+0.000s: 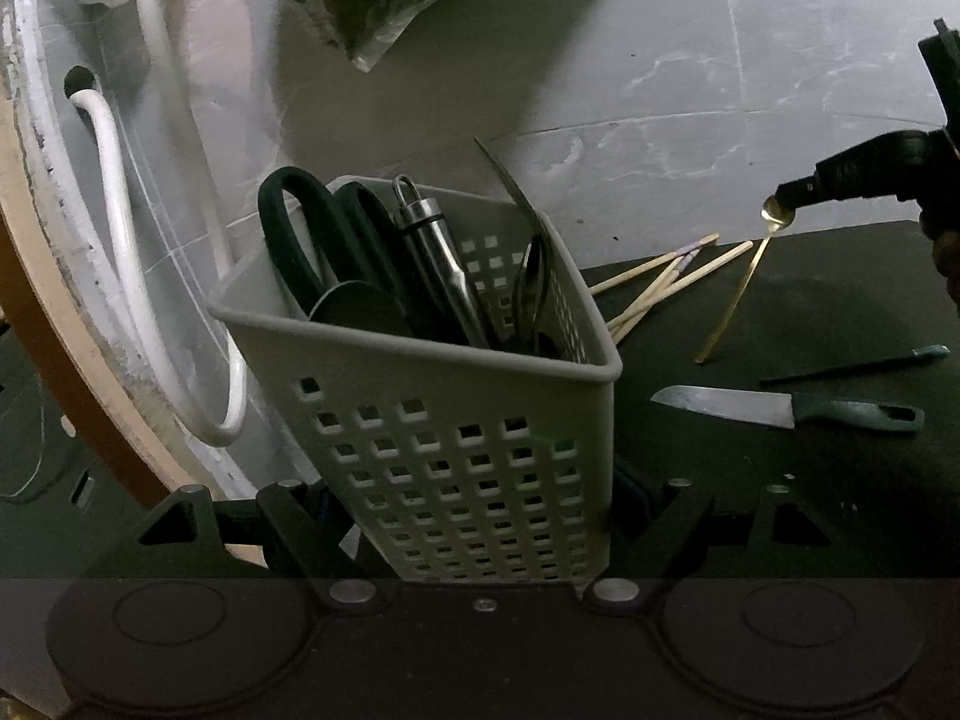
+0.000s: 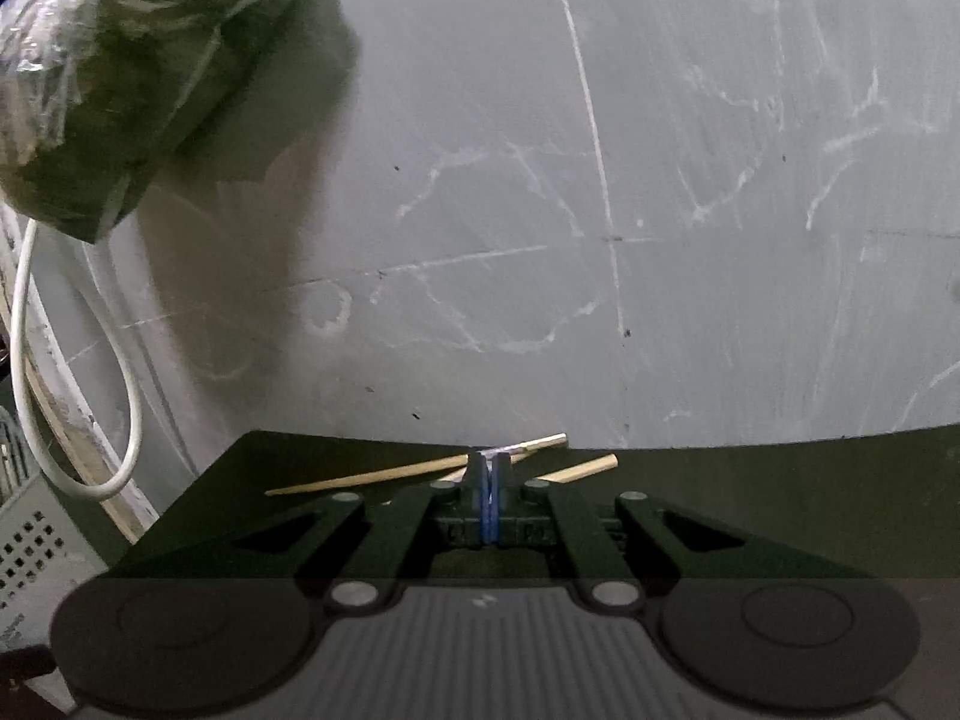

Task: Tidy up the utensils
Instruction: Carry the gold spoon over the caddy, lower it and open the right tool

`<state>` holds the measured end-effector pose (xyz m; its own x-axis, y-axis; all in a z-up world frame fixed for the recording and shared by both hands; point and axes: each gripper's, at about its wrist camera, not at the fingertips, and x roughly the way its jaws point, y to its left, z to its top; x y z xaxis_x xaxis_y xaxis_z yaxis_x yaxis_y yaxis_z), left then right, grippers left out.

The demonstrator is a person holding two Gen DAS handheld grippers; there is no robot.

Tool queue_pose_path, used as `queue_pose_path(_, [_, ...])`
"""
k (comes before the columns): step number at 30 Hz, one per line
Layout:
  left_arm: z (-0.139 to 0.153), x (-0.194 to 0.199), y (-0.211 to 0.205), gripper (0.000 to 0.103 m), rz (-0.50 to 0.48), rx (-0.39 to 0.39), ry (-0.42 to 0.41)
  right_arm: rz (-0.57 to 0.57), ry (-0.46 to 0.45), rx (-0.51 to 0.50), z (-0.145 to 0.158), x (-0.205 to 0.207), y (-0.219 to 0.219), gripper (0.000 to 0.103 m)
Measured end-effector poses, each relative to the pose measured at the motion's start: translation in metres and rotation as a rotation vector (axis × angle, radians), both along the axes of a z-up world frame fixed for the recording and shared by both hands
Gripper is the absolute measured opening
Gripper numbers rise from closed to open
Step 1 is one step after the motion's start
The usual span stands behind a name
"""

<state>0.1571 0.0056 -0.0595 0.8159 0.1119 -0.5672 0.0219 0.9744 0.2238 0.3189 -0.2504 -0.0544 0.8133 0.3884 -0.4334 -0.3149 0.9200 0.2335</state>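
My left gripper (image 1: 483,486) is shut on a grey perforated utensil basket (image 1: 450,438), with one finger against each side wall. Inside it stand black scissors (image 1: 300,240), a steel tool (image 1: 444,264) and spoons (image 1: 531,288). At the right of the left wrist view, my right gripper (image 1: 786,195) is shut on the bowl end of a gold spoon (image 1: 735,294), whose handle slants down to the dark counter. In the right wrist view the blue pads of the right gripper (image 2: 492,462) are pressed together and hide the spoon. Wooden chopsticks (image 1: 660,276) (image 2: 372,476) lie on the counter.
A green-handled knife (image 1: 732,405) and a thin teal-handled tool (image 1: 858,366) lie on the dark counter (image 1: 780,480) right of the basket. A white cable (image 1: 120,240) loops down the grey tiled wall. A plastic bag of greens (image 2: 120,78) hangs at upper left.
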Motion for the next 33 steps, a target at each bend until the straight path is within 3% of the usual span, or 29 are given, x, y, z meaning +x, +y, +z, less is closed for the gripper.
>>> queue_pose_path(12, [-0.002,0.003,0.01,0.081,-0.077,-0.024,-0.013,0.005,-0.089,-0.055,0.04,-0.027,0.023,0.001])
queue_pose_path(18, [-0.003,0.005,0.015,0.081,-0.103,-0.038,-0.025,0.037,-0.182,-0.067,0.086,-0.052,0.037,0.001])
queue_pose_path(27, [-0.006,0.007,0.022,0.081,-0.137,-0.038,-0.025,0.147,-0.362,-0.059,0.163,-0.099,0.075,0.001])
queue_pose_path(33, [-0.006,0.006,0.026,0.081,-0.16,-0.04,-0.027,0.26,-0.407,-0.097,0.179,-0.124,0.111,0.001])
